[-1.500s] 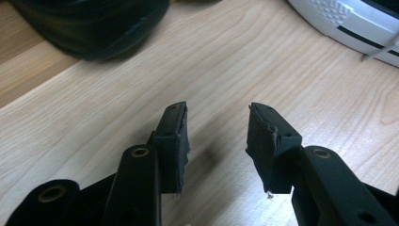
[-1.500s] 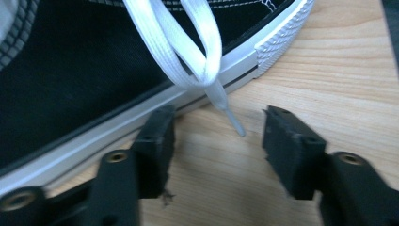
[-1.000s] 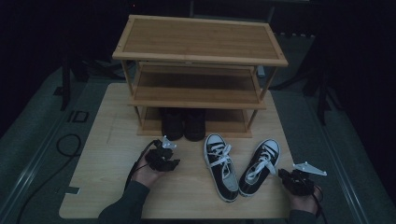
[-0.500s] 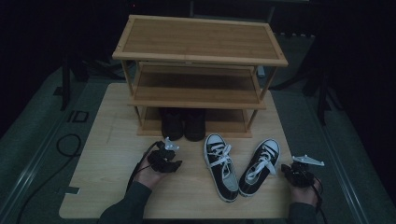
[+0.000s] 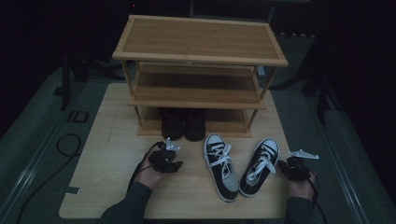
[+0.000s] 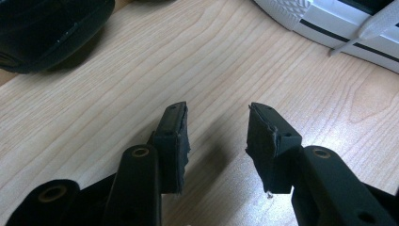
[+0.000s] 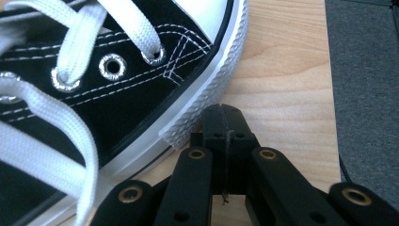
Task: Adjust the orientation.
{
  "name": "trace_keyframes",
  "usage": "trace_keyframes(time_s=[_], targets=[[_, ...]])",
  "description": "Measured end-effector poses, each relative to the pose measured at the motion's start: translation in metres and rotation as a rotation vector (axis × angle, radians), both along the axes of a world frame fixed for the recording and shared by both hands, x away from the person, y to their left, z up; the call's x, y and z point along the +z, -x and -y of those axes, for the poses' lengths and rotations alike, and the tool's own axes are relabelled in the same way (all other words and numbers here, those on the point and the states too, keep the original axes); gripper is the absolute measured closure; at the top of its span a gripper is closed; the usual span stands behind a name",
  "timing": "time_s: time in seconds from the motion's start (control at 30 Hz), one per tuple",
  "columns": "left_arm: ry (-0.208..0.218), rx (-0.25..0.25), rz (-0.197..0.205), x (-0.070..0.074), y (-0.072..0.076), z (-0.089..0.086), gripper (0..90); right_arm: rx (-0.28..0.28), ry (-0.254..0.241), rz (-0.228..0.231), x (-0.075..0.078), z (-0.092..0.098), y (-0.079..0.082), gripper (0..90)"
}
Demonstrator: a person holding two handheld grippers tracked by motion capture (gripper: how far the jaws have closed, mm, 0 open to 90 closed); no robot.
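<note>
My right gripper (image 5: 286, 169) rests on the worktop (image 5: 112, 154) just beside the right sneaker (image 5: 259, 165), and its fingers (image 7: 226, 125) have just been closing; now they are pressed together with nothing between them, the tips touching or nearly touching the ribbed white rubber edge of the sole. My left gripper (image 5: 169, 160) lies a little apart from the left sneaker (image 5: 222, 165); its fingers (image 6: 171, 141) stand spread about halfway, empty, above bare wood.

Both sneakers lie on the worktop in front of the shoe rack (image 5: 198, 70), toes toward it, heels toward me and nearly meeting. I judge such a shoe light. The canvas upper is soft and will fold under a pinch, but the rubber sole and toe cap are stiff and not slippery. The laces (image 7: 75, 52) are loose and could catch. The best hold, I think, is on the heel collar or on the side wall at the opening, one finger inside and one outside.

The rack has three wooden levels. On the bottom level stands a pair of dark boots (image 5: 183, 123), side by side. The middle and top levels look free, as far as I can see in this dim light.
</note>
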State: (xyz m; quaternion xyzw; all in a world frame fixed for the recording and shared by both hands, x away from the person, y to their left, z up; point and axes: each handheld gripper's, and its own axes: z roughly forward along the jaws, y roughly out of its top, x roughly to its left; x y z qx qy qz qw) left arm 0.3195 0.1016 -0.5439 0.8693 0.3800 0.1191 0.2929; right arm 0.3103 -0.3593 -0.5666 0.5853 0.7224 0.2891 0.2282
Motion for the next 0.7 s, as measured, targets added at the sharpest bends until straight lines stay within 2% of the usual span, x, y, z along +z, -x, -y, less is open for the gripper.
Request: trace_keyframes(time_s=[0.27, 0.37, 0.5, 0.67, 0.7], targets=[[-0.002, -0.012, -0.005, -0.003, -0.001, 0.005, 58.8, 0.012, 0.006, -0.007, 0.001, -0.005, -0.008, 90.0], [-0.007, -0.024, -0.011, -0.005, 0.000, 0.009, 59.5, 0.032, 0.008, -0.003, 0.003, -0.011, -0.011, 90.0], [-0.012, -0.032, -0.011, -0.006, 0.000, 0.012, 60.0, 0.032, 0.025, 0.001, 0.004, -0.019, -0.014, 90.0], [-0.013, -0.038, -0.014, -0.006, 0.000, 0.013, 60.3, 0.040, 0.021, 0.008, 0.006, -0.026, -0.016, 90.0], [-0.021, -0.044, -0.014, -0.006, 0.001, 0.013, 60.3, 0.058, 0.006, 0.011, 0.007, -0.027, -0.015, 90.0]])
